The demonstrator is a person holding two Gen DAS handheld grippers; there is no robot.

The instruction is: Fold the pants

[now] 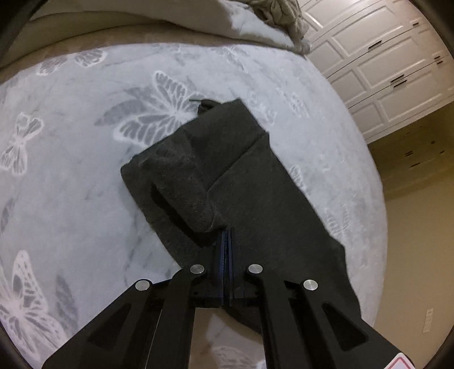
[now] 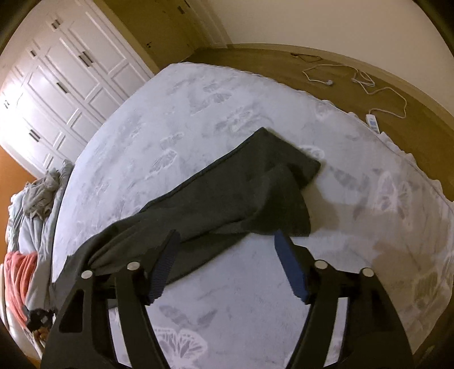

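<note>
Dark charcoal pants (image 1: 227, 170) lie on a pale grey butterfly-print blanket (image 1: 71, 142), partly folded, with one flap doubled back on top. My left gripper (image 1: 226, 231) is shut on the near edge of that folded layer and holds it slightly raised. In the right wrist view the pants (image 2: 227, 193) stretch from lower left to a folded end in the middle. My right gripper (image 2: 227, 241) is open and empty, hovering just in front of the pants' near edge, its blue pads (image 2: 292, 269) apart.
White panelled wardrobe doors (image 1: 383, 71) stand past the bed. Bunched bedding (image 1: 278, 25) lies at the head. In the right wrist view crumpled clothes (image 2: 25, 227) sit at the left edge, and a white cable with a power strip (image 2: 371, 120) lies on the brown floor.
</note>
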